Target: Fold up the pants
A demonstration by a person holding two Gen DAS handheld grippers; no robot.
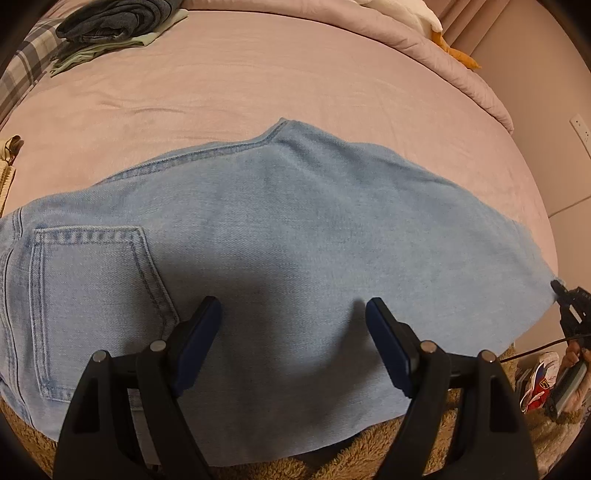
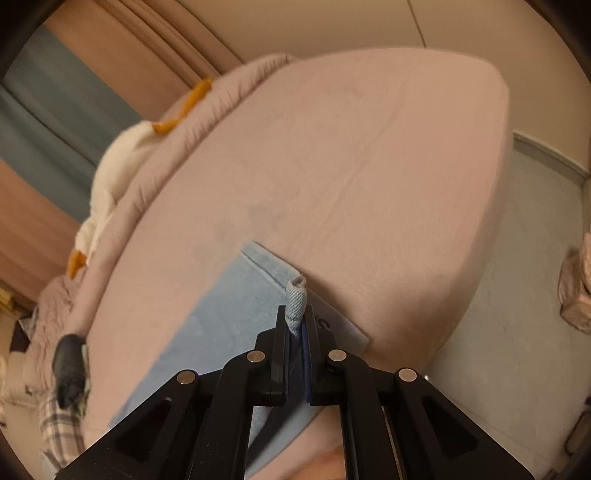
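Light blue jeans (image 1: 295, 221) lie flat across the pink bed sheet (image 1: 258, 74), back pocket (image 1: 96, 295) toward the left. My left gripper (image 1: 292, 302) hovers open over the middle of the denim, nothing between its fingers. At the far right of the left wrist view, the right gripper (image 1: 565, 302) sits at the leg end of the jeans. In the right wrist view, my right gripper (image 2: 297, 310) is shut on a bunched hem corner (image 2: 296, 293) of the jeans (image 2: 229, 306), which pokes up between the pads.
A stack of folded clothes (image 1: 110, 26) sits at the back left by a plaid fabric (image 1: 22, 66). A rolled quilt (image 1: 443, 48) with a white and orange plush toy (image 2: 122, 155) lines the far edge. Brown fluffy blanket (image 1: 369, 454) covers the near edge. Grey floor (image 2: 517, 295) lies beside the bed.
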